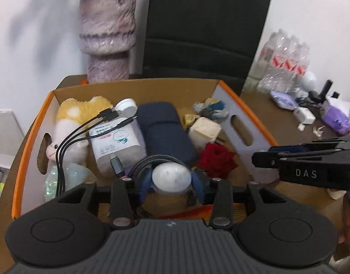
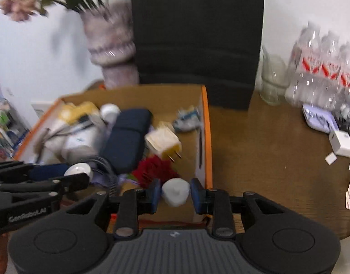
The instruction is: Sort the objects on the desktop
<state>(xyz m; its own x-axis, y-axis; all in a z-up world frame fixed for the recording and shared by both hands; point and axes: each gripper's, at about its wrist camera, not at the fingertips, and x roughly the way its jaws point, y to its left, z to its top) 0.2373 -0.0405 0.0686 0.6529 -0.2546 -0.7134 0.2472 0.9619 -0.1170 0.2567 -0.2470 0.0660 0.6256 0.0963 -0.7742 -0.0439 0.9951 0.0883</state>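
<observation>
An orange-rimmed cardboard box on the brown desk holds a plush toy, a wipes pack, a dark blue case, a cream plug and a red flower. My left gripper is shut on a white egg-shaped object above the box's near end. My right gripper hangs over the box's near right corner; a small white candle-like object sits between its blue pads with gaps on both sides. The right gripper also shows in the left wrist view.
A furry purple vase and a black chair stand behind the box. Right of the box the desk carries a pack of water bottles, a glass jar, a white charger and purple items.
</observation>
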